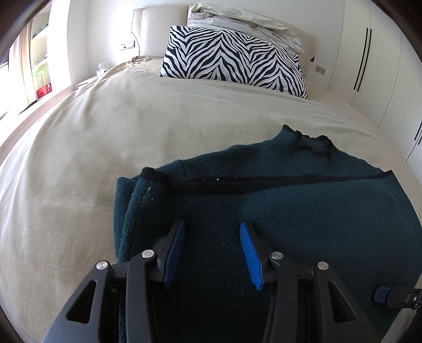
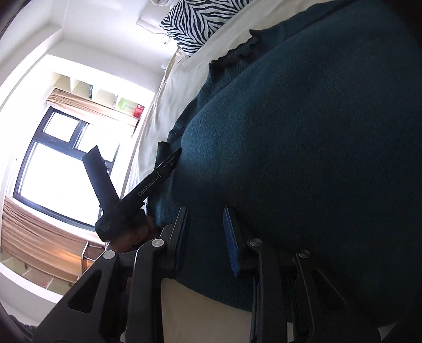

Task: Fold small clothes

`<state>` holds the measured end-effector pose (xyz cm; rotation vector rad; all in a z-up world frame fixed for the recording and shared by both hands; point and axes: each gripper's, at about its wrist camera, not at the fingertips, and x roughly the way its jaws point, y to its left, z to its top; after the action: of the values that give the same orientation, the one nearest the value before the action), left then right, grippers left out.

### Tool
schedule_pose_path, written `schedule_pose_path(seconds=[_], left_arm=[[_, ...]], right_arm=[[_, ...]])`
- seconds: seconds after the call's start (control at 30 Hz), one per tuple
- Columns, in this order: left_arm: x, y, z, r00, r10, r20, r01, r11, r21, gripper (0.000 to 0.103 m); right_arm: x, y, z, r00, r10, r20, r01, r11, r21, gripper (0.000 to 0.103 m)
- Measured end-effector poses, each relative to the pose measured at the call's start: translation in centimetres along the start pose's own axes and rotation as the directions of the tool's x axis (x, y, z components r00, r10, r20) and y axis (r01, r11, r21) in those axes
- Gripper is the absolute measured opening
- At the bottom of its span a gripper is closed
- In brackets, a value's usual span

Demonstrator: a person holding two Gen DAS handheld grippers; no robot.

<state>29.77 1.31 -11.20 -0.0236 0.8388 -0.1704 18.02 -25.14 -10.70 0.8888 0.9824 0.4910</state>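
A dark teal knit sweater (image 1: 290,205) with black trim lies flat on the beige bed, its collar (image 1: 313,143) pointing to the far side and its left sleeve folded over the body. My left gripper (image 1: 211,227) is open and empty, low over the sweater's near left part. The sweater also fills the right wrist view (image 2: 303,145), which is rolled sideways. My right gripper (image 2: 205,213) is open and empty over the sweater's lower hem. The left gripper's body (image 2: 147,190) shows there, held in a hand. The right gripper's tip (image 1: 382,295) shows at the lower right of the left wrist view.
The beige bedsheet (image 1: 105,137) spreads left and beyond the sweater. A zebra-print pillow (image 1: 234,58) and crumpled white bedding (image 1: 242,21) lie at the headboard. White wardrobe doors (image 1: 369,66) stand on the right. A window (image 2: 60,168) and shelves (image 2: 92,92) are beside the bed.
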Motion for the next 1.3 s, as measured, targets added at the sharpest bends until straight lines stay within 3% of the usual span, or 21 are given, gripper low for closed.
schedule_pose_path(seconds=[0.2, 0.43, 0.47, 0.63, 0.7, 0.73, 0.77, 0.8, 0.9, 0.97, 1.0, 1.03, 1.1, 1.17, 1.3], left_arm=[[-0.1, 0.0, 0.0, 1.0, 0.0, 0.002, 0.0, 1.0, 0.0, 0.047], [-0.1, 0.0, 0.0, 1.0, 0.001, 0.003, -0.001, 1.0, 0.001, 0.047], [-0.1, 0.0, 0.0, 1.0, 0.004, 0.003, -0.004, 1.0, 0.003, 0.047], [-1.0, 0.3, 0.5, 1.0, 0.003, -0.021, -0.003, 1.0, -0.031, 0.047], [-3.4, 0.1, 0.4, 1.0, 0.009, -0.014, -0.01, 0.997, -0.081, 0.047], [-5.0, -0.4, 0.1, 1.0, -0.017, 0.005, 0.017, 0.996, -0.083, 0.047], [-6.5, -1.2, -0.2, 0.999, -0.052, 0.018, 0.053, 0.996, -0.075, 0.047], [-7.9, -2.0, -0.6, 0.996, -0.088, 0.027, 0.09, 0.993, -0.071, 0.047], [-10.2, -4.5, -2.6, 0.978, -0.206, 0.019, 0.207, 0.976, -0.07, 0.05], [-9.9, -5.3, -3.9, 0.966, -0.259, -0.018, 0.256, 0.961, -0.101, 0.05], [-9.4, -5.5, -4.5, 0.966, -0.257, -0.032, 0.252, 0.962, -0.103, 0.05], [-8.7, -5.7, -5.1, 0.968, -0.245, -0.049, 0.239, 0.965, -0.106, 0.05], [-7.1, -5.1, -6.1, 0.967, -0.236, -0.092, 0.223, 0.966, -0.13, 0.048], [-6.9, -4.4, -6.7, 0.967, -0.244, -0.077, 0.232, 0.963, -0.135, 0.04], [-7.5, -3.7, -7.1, 0.967, -0.243, -0.084, 0.234, 0.967, -0.103, 0.04]], right_arm=[[-7.3, -4.9, 2.2, 0.977, -0.07, 0.2, 0.048, 0.993, 0.111, 0.02], [-16.6, -9.0, 2.4, 0.896, -0.221, 0.384, 0.154, 0.968, 0.198, 0.02], [-17.5, -9.1, 2.4, 0.88, -0.263, 0.396, 0.198, 0.96, 0.198, 0.02], [-18.6, -4.3, 1.4, 0.822, -0.367, 0.436, 0.385, 0.922, 0.05, 0.024], [-18.3, -1.3, 0.8, 0.802, -0.377, 0.464, 0.444, 0.895, -0.041, 0.031], [-17.8, 0.3, 0.6, 0.794, -0.368, 0.484, 0.46, 0.884, -0.083, 0.053], [-17.9, 1.9, 0.3, 0.79, -0.338, 0.512, 0.459, 0.879, -0.128, 0.088], [-17.9, 3.0, 0.0, 0.792, -0.285, 0.541, 0.439, 0.88, -0.18, 0.102], [-16.9, 5.0, 0.1, 0.832, -0.148, 0.535, 0.337, 0.9, -0.276, 0.103], [-15.3, 5.0, 0.9, 0.898, -0.076, 0.434, 0.196, 0.95, -0.241, 0.103], [-14.3, 4.6, 1.3, 0.931, -0.025, 0.363, 0.102, 0.975, -0.196, 0.103], [-13.3, 4.2, 1.3, 0.951, 0.02, 0.307, 0.024, 0.99, -0.14, 0.103], [-11.4, 3.6, 0.5, 0.968, 0.038, 0.248, -0.017, 0.996, -0.085, 0.103], [-9.1, 3.1, -0.5, 0.979, 0.01, 0.204, 0.005, 0.997, -0.073, 0.103], [-5.1, -0.5, -1.2, 0.994, -0.013, 0.111, 0.006, 0.998, 0.061, 0.101]])
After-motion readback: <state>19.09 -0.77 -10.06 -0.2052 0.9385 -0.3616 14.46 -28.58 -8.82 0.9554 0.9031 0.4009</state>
